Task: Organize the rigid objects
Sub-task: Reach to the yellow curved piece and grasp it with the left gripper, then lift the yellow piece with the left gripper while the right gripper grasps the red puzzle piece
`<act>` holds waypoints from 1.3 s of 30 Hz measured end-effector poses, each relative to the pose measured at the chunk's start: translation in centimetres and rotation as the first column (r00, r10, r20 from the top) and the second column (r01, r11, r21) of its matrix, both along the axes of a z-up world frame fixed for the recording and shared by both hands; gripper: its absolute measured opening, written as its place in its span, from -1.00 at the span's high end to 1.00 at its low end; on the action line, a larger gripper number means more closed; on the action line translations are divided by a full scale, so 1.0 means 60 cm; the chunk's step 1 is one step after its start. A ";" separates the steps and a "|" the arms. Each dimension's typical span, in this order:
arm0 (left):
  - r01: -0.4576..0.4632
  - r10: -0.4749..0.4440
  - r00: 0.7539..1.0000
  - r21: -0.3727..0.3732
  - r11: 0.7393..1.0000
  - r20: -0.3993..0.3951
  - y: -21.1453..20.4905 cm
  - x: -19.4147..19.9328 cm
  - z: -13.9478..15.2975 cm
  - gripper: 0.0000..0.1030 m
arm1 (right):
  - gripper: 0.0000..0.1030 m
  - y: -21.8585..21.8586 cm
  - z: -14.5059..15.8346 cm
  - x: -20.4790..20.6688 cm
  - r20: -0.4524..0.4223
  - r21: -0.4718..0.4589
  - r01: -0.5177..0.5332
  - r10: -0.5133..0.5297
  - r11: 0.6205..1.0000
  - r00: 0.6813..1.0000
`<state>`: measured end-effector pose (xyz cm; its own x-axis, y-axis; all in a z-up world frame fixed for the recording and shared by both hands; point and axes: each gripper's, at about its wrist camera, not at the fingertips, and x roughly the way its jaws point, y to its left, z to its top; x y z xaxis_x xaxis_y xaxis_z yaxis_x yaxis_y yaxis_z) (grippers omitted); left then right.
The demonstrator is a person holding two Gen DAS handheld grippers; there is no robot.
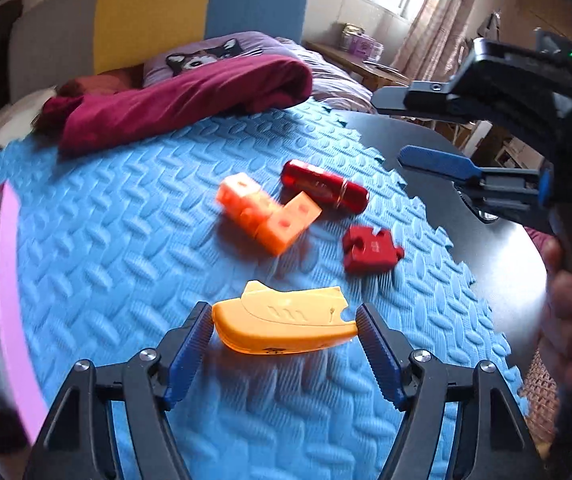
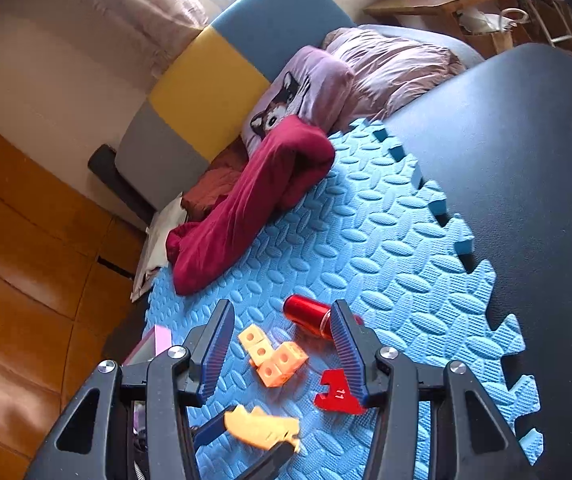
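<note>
Four toys lie on the blue mat [image 1: 126,208]. Left gripper [image 1: 284,322] straddles the orange boat [image 1: 282,320], jaws not yet pinching, ready to lift; right gripper [image 2: 282,344] hovers nearby, jaws open, empty.

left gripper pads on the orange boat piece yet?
Cannot tell. In the left wrist view the left gripper brackets the orange boat piece; motion blur hides any gap.
</note>
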<state>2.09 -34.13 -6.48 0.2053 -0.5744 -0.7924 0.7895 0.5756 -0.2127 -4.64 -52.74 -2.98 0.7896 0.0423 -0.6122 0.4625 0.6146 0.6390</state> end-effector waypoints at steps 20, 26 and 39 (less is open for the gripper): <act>-0.070 0.067 0.994 0.031 0.997 0.084 0.031 -0.018 -0.010 -0.41 | 0.00 0.000 -0.059 0.020 -0.239 0.020 -0.053 0.056 0.998 0.969; -0.067 0.064 0.993 0.027 0.997 0.104 0.031 -0.019 -0.013 -0.39 | -0.10 0.034 -0.061 0.036 -0.326 -0.071 -0.136 0.106 0.988 0.939; -0.061 0.059 0.992 0.016 0.998 0.115 0.036 -0.021 -0.014 -0.38 | 0.03 0.100 -0.083 0.060 -0.526 -0.333 -0.345 0.131 0.878 0.840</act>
